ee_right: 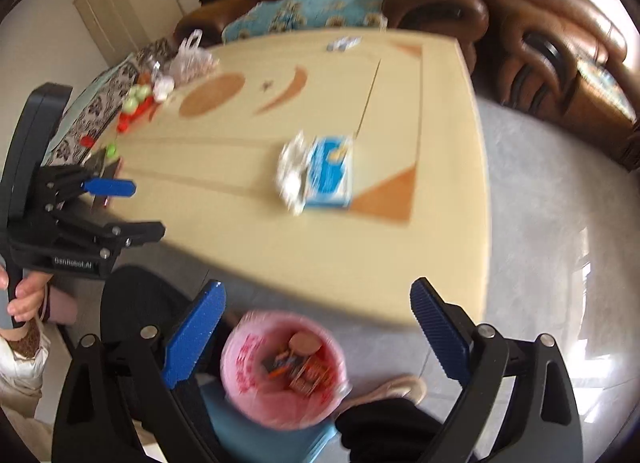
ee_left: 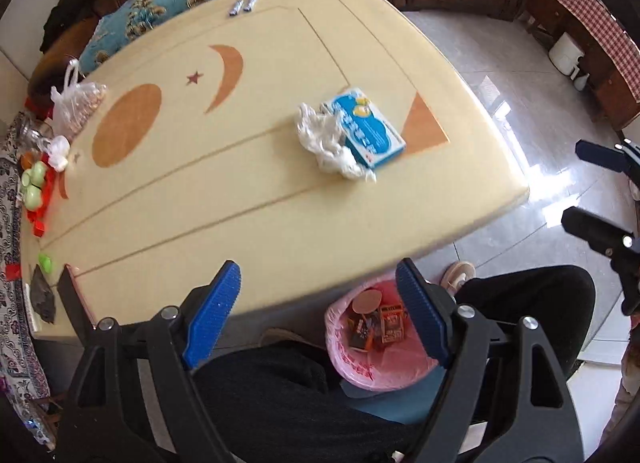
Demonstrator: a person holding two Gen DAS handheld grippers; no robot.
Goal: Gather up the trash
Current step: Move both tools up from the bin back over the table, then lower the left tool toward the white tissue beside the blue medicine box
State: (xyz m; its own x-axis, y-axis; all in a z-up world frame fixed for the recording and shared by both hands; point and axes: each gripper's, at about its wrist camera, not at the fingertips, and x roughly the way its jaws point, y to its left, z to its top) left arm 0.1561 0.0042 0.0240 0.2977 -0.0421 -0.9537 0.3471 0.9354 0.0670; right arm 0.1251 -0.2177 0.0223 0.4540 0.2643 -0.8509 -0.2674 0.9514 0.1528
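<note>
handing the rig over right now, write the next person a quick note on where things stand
Left hand-held gripper: open, empty, above the near table edge.
Right hand-held gripper: open, empty, over the bin.
Pink-lined bin sits on the floor by the person's legs and already holds several wrappers.
Still on the table: crumpled white plastic touching a blue box, near the right-hand corner.
Left: bin that pair. The clutter at the far left edge may or may not be trash; check it.

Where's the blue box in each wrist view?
Left wrist: blue box right of centre on the table, crumpled white plastic touching its left side.
Right wrist: blue box near centre, blurred.
Shared landmark: pink-lined bin at the table's near edge.
</note>
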